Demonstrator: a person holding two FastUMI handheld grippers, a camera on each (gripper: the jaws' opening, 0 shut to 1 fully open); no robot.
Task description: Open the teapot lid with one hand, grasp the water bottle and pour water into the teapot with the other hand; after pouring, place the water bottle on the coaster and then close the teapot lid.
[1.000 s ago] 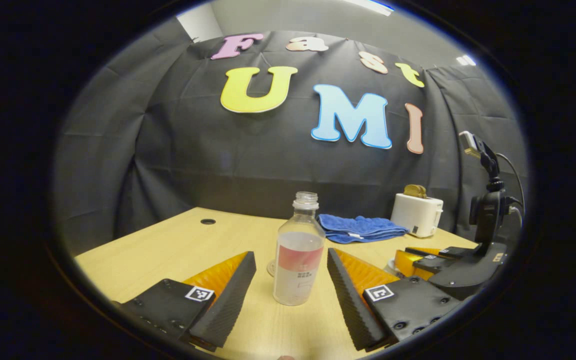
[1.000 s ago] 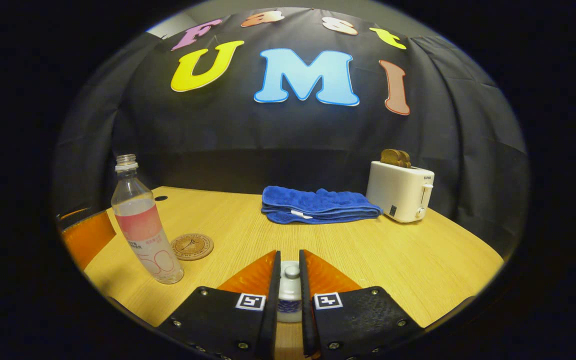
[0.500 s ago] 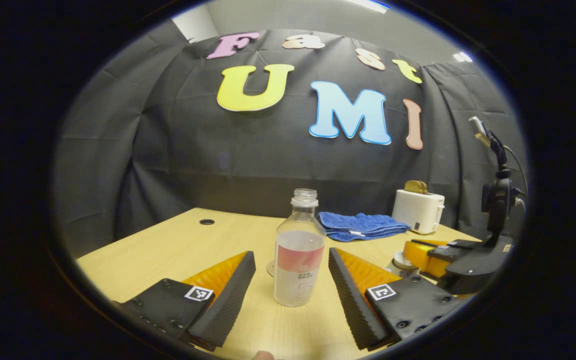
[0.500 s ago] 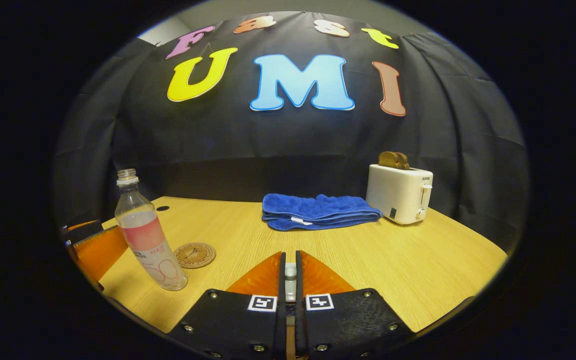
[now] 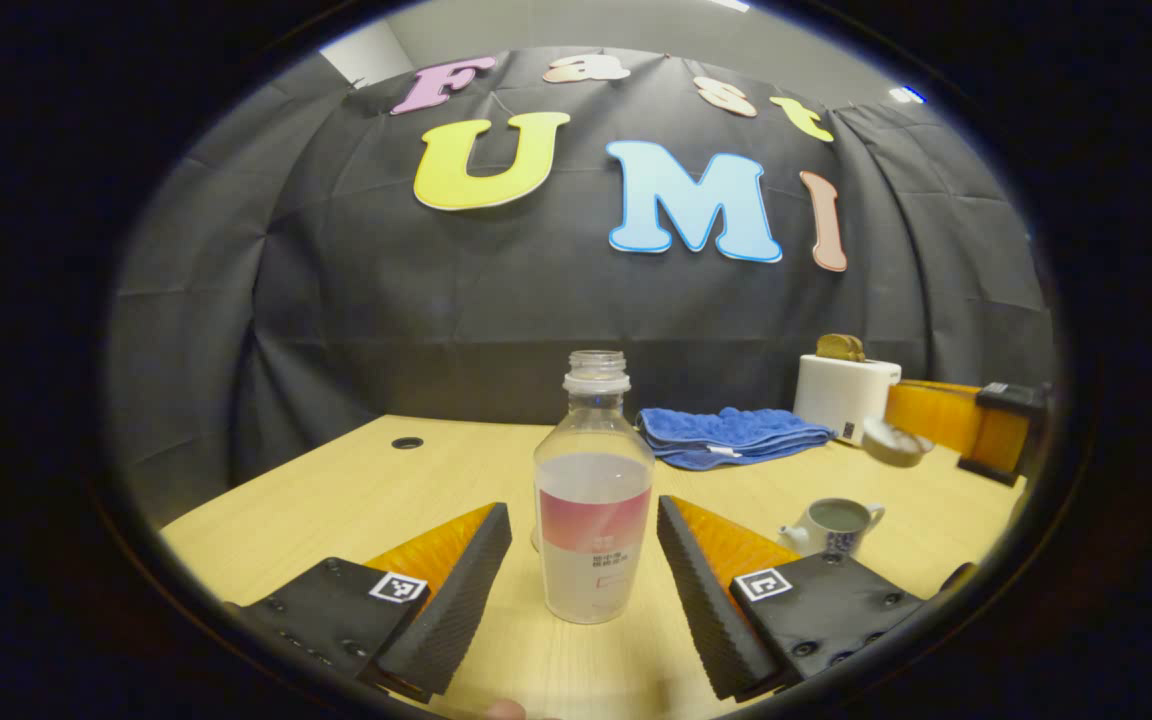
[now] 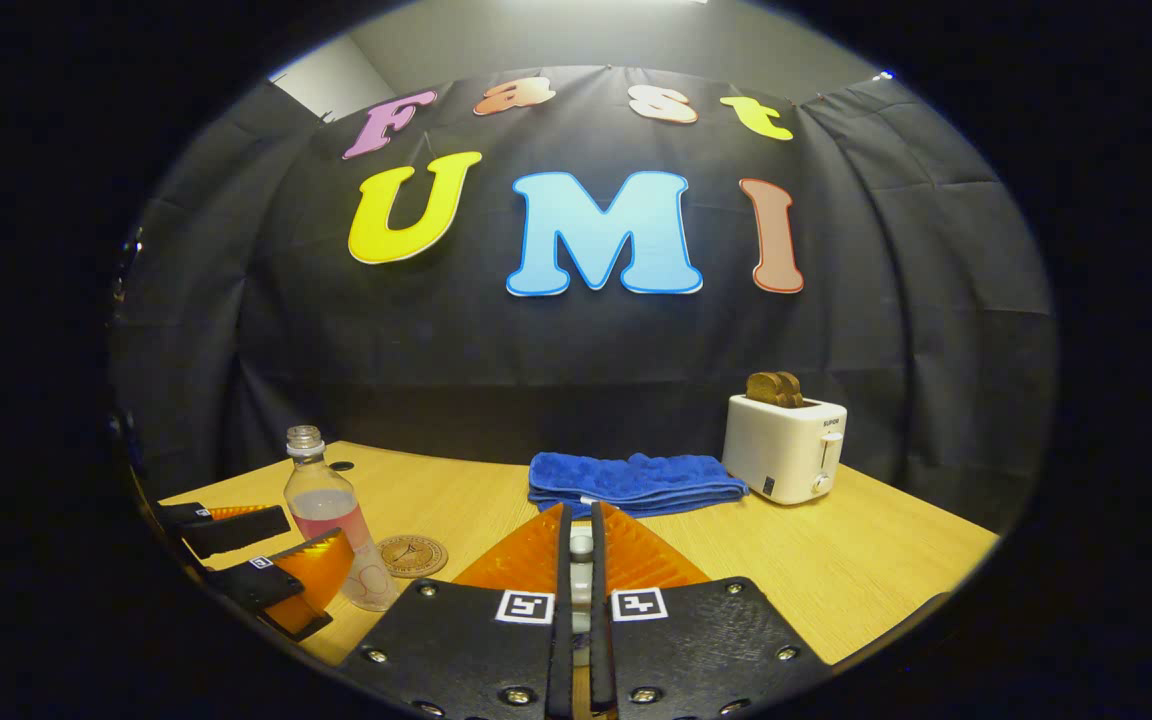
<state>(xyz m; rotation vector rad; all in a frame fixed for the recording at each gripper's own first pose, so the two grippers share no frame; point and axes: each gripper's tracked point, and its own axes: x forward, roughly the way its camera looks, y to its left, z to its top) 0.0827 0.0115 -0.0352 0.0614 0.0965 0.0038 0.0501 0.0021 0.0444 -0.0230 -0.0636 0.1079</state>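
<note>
Left gripper [image 5: 584, 590]: fingers spread wide — one on either side of the water bottle [image 5: 593, 505], neither touching it.
Water bottle: upright on the bench [image 5: 336, 490], uncapped, partly filled.
Right gripper [image 6: 577, 560]: fingers pinching the teapot lid [image 5: 891, 442], raised above the bench.
Teapot [image 5: 833, 525]: open — standing right of the bottle.
Coaster [image 6: 413, 555]: just beside the bottle.

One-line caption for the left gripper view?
Open left gripper flanks the uncapped water bottle; right gripper holds the lid above the open teapot.
</note>
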